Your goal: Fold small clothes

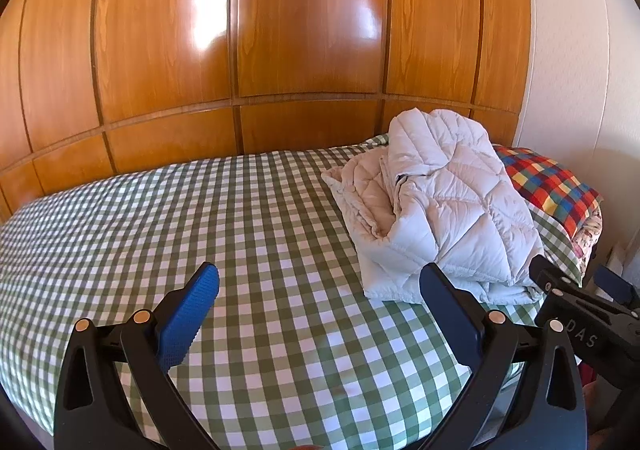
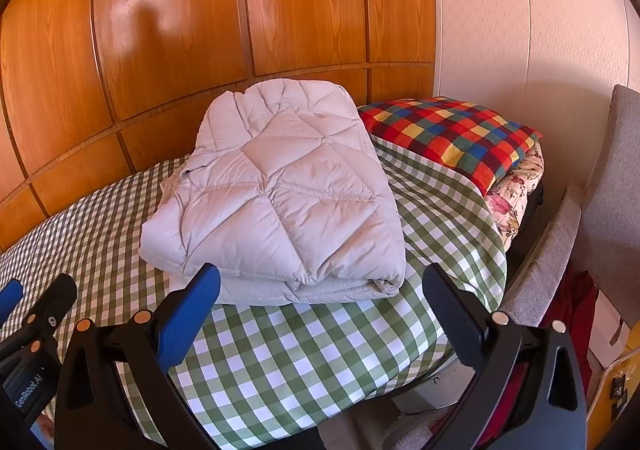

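- Ref. landmark: quilted jacket (image 2: 276,193), pale, lying folded on the checked bedspread (image 1: 256,209) toward the pillow end of the bed.
- Left gripper (image 1: 320,282): held left of and nearer than the jacket, over bare bedspread; jaws spread wide, nothing gripped. Probably held clear because the fold looks finished.
- Jacket: bulk is seen stacked in layers, so the fold is judged done or nearly so. A loose flap is seen at its left side in the left wrist view; sleeves and zip cannot be made out.
- Right gripper (image 2: 320,282): held just in front of the jacket's near edge; jaws apart, empty.
- Right of jacket: multicolour checked pillow (image 2: 452,133), partly cut off by the jacket.
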